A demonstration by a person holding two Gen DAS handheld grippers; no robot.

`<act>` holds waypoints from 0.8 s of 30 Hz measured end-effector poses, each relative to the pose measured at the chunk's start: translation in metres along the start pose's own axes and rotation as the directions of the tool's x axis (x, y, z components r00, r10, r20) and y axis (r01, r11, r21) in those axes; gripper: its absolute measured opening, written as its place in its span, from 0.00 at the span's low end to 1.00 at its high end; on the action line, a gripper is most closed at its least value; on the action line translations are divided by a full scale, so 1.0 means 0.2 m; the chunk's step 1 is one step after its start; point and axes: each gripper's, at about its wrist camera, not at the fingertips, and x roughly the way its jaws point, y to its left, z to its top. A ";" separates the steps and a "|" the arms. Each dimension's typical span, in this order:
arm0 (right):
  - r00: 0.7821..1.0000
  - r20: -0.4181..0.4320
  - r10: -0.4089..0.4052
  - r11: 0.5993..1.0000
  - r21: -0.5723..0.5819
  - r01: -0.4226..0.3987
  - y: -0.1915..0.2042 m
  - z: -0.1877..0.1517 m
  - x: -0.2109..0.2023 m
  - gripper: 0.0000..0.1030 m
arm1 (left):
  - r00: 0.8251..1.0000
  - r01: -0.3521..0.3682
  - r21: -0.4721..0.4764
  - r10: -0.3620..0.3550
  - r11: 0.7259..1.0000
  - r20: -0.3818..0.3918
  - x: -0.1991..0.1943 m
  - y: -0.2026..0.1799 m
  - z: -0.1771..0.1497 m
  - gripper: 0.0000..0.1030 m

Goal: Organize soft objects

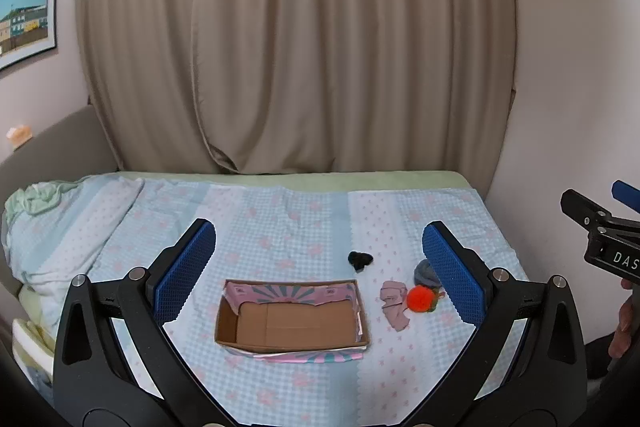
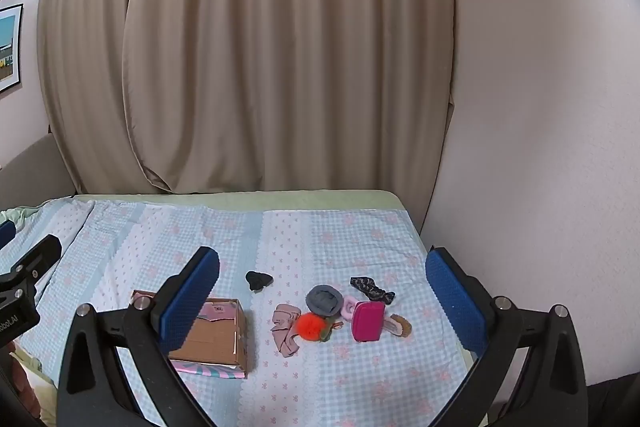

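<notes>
An open cardboard box (image 1: pixel 292 323) lies empty on the bed; the right wrist view shows it (image 2: pixel 216 341) at the left. To its right lie a black cloth ball (image 2: pixel 258 280), a pink sock (image 2: pixel 285 331), an orange pompom (image 2: pixel 311 325), a grey rolled sock (image 2: pixel 324 299), a magenta pouch (image 2: pixel 368 321), a black patterned piece (image 2: pixel 371 289) and a tan fuzzy item (image 2: pixel 400 326). My left gripper (image 1: pixel 318 275) hangs open above the box. My right gripper (image 2: pixel 322 301) hangs open above the pile. Neither touches anything.
The bed is covered by a blue checked sheet (image 1: pixel 280 223) with pink flowers. Beige curtains (image 1: pixel 296 39) hang behind it and a white wall (image 2: pixel 540 147) borders its right edge. A bunched quilt (image 1: pixel 44 227) lies at the left.
</notes>
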 end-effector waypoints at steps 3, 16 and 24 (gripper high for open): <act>1.000 -0.003 0.002 1.000 0.004 -0.002 0.00 0.00 0.00 1.00 | 1.000 0.008 -0.001 -0.008 1.000 0.004 0.00 0.00 -0.02 1.00; 1.000 0.000 0.000 1.000 0.009 0.000 -0.01 0.02 0.00 1.00 | 1.000 0.018 0.005 -0.018 1.000 0.017 -0.03 0.00 -0.02 1.00; 1.000 -0.001 -0.005 1.000 0.011 0.005 -0.02 0.01 0.00 1.00 | 1.000 0.023 0.010 -0.023 1.000 0.013 -0.02 0.01 -0.01 0.99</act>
